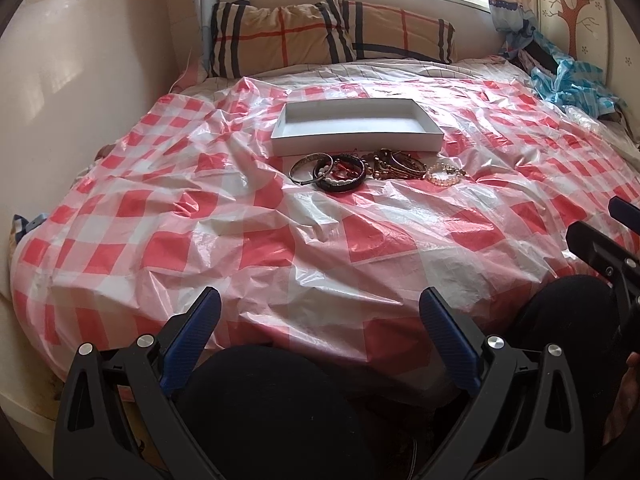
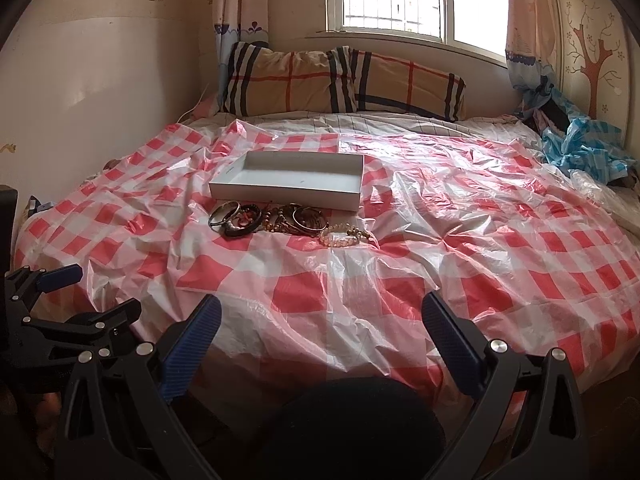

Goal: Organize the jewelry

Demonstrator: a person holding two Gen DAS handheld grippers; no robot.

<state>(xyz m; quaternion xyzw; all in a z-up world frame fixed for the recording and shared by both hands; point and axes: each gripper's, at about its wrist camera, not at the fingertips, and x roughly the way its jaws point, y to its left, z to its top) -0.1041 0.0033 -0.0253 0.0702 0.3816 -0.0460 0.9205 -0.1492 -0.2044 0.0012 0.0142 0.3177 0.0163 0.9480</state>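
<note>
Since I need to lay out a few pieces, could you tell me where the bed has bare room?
Free: the checked sheet right of the white box, and the stretch nearer us. Crowded: the bracelets heaped along the box's near edge.

We see a bed whose plastic sheet [image 1: 240, 240] fills the middle of both frames. A shallow box [image 1: 357, 127] lies on it at centre of the left wrist view and left of centre in the right wrist view. Just below the box, a row of bracelets [image 1: 376, 170] lies on the sheet, the leftmost ones overlapping. Two pillows [image 1: 332, 32] lean behind, at the top, under the window [image 2: 400, 0]. A crumpled cloth [image 1: 576, 80] lies at the upper right edge.
</note>
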